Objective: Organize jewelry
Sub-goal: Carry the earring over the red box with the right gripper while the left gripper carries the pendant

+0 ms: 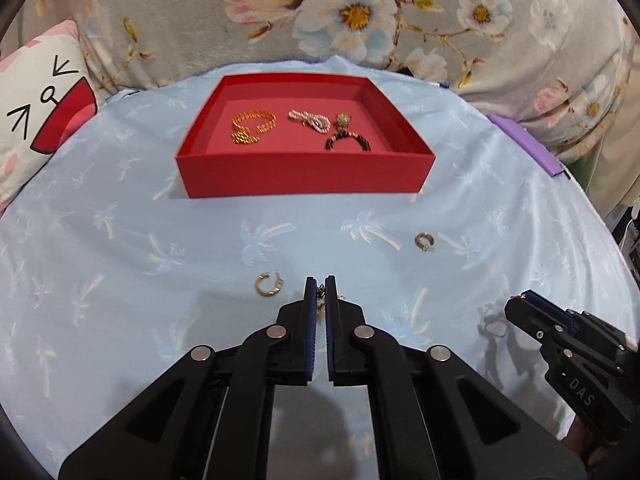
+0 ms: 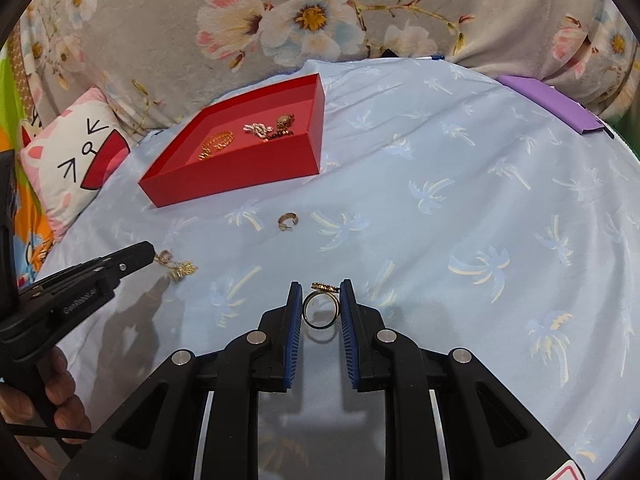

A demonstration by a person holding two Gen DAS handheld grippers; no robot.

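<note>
The right gripper [image 2: 320, 292] has a gold ring [image 2: 320, 309] pinched between its blue pads, the band standing upright and the decorated top toward the fingertips, lifted a little above the blue palm-print cloth [image 2: 460, 160]. The left gripper [image 1: 320, 285] is pressed almost together around a thin gold chain piece [image 1: 321, 294]; from the right wrist view that piece [image 2: 178, 266] trails on the cloth just past its tip, a small ring end and a leaf-shaped end showing.

The red tray [image 1: 304, 178] sits farther back on the cloth, well apart from both grippers, open on top with low walls. Between the grippers and the tray the cloth lies flat, with only two small pieces on it. A purple flat thing [image 1: 528, 144] lies at the far right edge of the cloth, and a cartoon cushion [image 1: 36, 112] leans at the far left against the flowered gray fabric [image 1: 360, 12] behind.

Count: three pieces in the tray, namely a gold chain bracelet [image 1: 252, 126], a pale beaded piece [image 1: 310, 120] and a dark beaded piece with a gold charm [image 1: 346, 136]. Two gold hoop earrings lie loose on the cloth, one [image 1: 269, 284] just left of the left gripper's tip, the other [image 1: 425, 242] off to the right, nearer the tray.
</note>
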